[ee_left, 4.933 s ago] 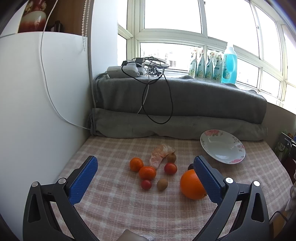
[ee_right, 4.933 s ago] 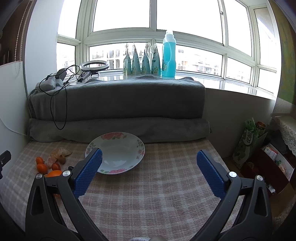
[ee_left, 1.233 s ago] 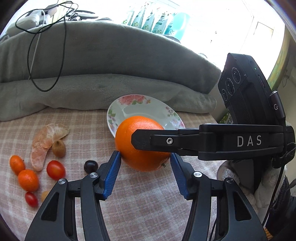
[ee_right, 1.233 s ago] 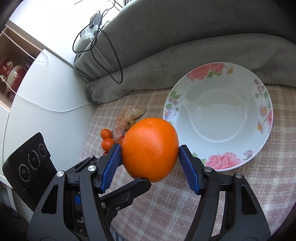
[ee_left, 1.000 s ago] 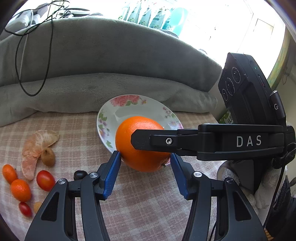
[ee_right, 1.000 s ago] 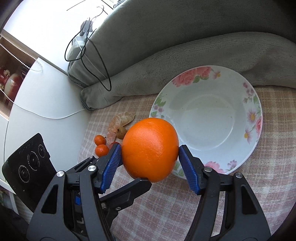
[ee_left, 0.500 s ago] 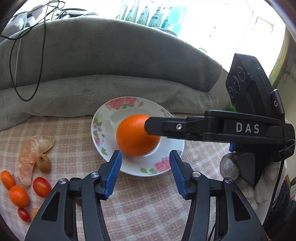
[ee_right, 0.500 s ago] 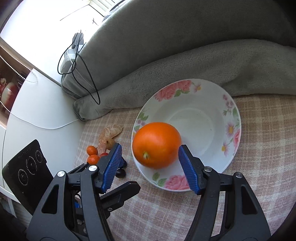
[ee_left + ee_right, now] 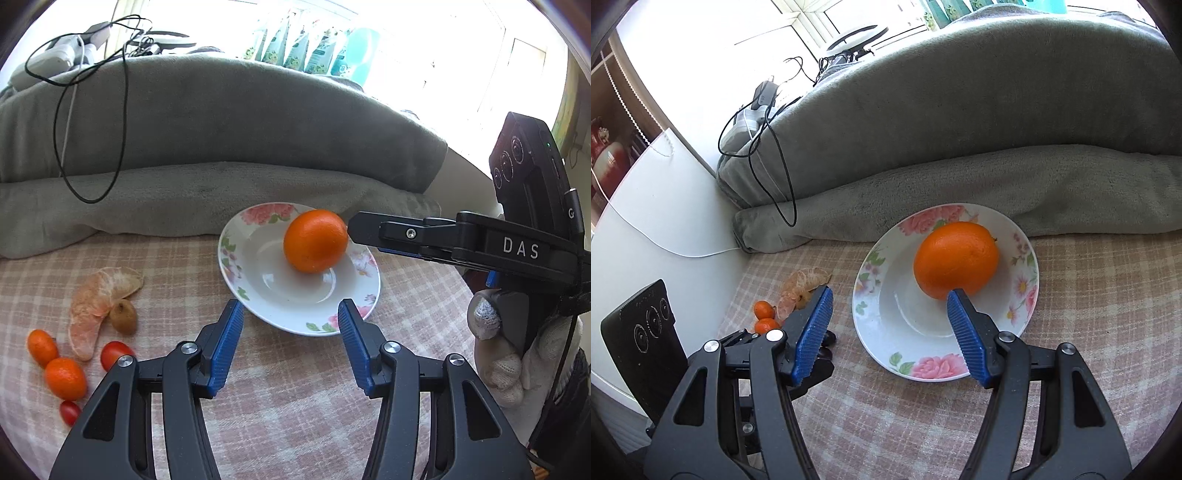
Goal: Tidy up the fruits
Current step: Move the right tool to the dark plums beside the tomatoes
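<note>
I see the orange (image 9: 956, 260) sitting in the floral plate (image 9: 882, 343), toward its far right side, resting on the slope of the bowl near the rim. My right gripper (image 9: 888, 319) hangs just in front of it with its blue pads spread wide and nothing between them; the right pad's tip overlaps the fruit's near edge in this view, and I cannot tell whether it touches the skin or only stands before it. From the left wrist camera the orange (image 9: 316, 240) lies well ahead of my left gripper (image 9: 290, 334), whose pads are also parted wide and empty, their tips at the plate's (image 9: 258, 299) near rim. One black finger (image 9: 406, 233) of the right gripper reaches in from the right, its tip just beside the orange.

The small fruits lie apart from the plate on the checked cloth (image 9: 295, 406), to the left: a peeled mandarin (image 9: 98, 299), a brown fruit (image 9: 123, 316) against it, two small oranges (image 9: 64, 378), and cherry tomatoes (image 9: 112, 355). In the right wrist view most of that cluster is hidden behind my left pad and the left gripper's body; only the peeled mandarin (image 9: 801, 284) and two small oranges (image 9: 764, 309) show. A dark object under that pad is too covered to identify. The window behind the grey blanket (image 9: 221, 129) is blown out.
</note>
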Action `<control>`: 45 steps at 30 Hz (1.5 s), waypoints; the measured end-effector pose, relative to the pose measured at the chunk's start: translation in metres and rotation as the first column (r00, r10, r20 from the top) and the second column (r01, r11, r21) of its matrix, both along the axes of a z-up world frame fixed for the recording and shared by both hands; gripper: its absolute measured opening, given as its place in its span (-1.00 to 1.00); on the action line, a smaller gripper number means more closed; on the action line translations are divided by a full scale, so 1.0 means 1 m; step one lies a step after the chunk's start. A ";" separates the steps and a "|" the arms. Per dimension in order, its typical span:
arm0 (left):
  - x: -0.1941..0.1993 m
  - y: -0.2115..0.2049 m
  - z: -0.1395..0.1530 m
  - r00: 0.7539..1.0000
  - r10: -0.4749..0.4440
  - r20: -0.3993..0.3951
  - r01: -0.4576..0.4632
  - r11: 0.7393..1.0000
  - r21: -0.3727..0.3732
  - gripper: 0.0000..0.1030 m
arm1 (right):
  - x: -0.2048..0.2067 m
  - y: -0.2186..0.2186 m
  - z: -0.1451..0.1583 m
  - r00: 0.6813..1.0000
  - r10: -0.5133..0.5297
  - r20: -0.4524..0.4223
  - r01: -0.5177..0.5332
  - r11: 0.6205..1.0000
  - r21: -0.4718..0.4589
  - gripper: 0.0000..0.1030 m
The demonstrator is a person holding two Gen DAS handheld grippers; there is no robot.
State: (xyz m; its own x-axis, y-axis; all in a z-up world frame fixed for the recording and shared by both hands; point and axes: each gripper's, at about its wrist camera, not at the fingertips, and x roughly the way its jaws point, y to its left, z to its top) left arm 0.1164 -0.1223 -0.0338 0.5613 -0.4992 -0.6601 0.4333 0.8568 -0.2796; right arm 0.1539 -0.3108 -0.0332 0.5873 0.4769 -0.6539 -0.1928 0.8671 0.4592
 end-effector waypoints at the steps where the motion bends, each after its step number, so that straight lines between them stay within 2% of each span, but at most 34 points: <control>1: -0.001 0.001 0.002 1.000 0.005 0.007 -0.005 1.000 0.000 0.02 | -0.002 0.001 0.001 1.000 -0.001 0.003 0.001 1.000 -0.002 0.31; 5: -0.006 0.015 0.008 0.999 0.026 0.036 -0.026 1.000 0.001 0.03 | -0.008 0.006 0.003 1.000 -0.005 0.019 0.005 1.000 -0.018 0.33; 8: -0.010 0.028 0.012 0.997 0.043 0.060 -0.043 0.999 0.002 0.03 | -0.016 0.014 0.008 0.998 0.002 0.057 0.001 0.999 -0.051 0.55; 15: -0.023 0.074 0.014 0.989 0.104 0.108 -0.101 0.994 -0.031 0.16 | -0.031 0.036 0.018 0.992 0.051 0.113 -0.041 0.995 -0.088 0.57; 17: -0.028 0.086 0.014 0.984 0.130 0.119 -0.129 0.991 -0.021 0.16 | -0.035 0.042 0.021 0.989 0.064 0.135 -0.050 0.993 -0.104 0.70; 23: -0.032 0.123 0.006 0.973 0.206 0.106 -0.210 0.977 0.026 0.16 | -0.041 0.063 0.023 0.983 0.104 0.151 -0.082 0.986 -0.145 0.70; 29: -0.035 0.152 -0.007 0.962 0.267 0.063 -0.270 0.962 0.039 0.16 | -0.038 0.073 0.015 0.988 0.107 0.109 -0.089 0.983 -0.159 0.70; 36: -0.036 0.172 -0.020 0.955 0.297 0.023 -0.298 0.954 0.033 0.16 | -0.041 0.090 0.002 0.984 0.169 0.058 -0.155 0.969 -0.191 0.69; 41: -0.031 0.177 -0.029 0.955 0.295 -0.025 -0.295 0.955 0.002 0.09 | -0.043 0.108 -0.013 0.975 0.220 0.009 -0.213 0.954 -0.210 0.50; 45: -0.025 0.176 -0.035 0.957 0.284 -0.061 -0.286 0.958 -0.018 0.06 | -0.042 0.121 -0.025 0.969 0.246 -0.024 -0.245 0.944 -0.223 0.43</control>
State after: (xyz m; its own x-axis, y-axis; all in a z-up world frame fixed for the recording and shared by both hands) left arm 0.0914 0.0536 -0.0689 0.6448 -0.3417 -0.6838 0.1550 0.9344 -0.3207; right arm 0.1115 -0.1895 -0.0577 0.4735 0.4493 -0.7576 -0.4138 0.8727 0.2590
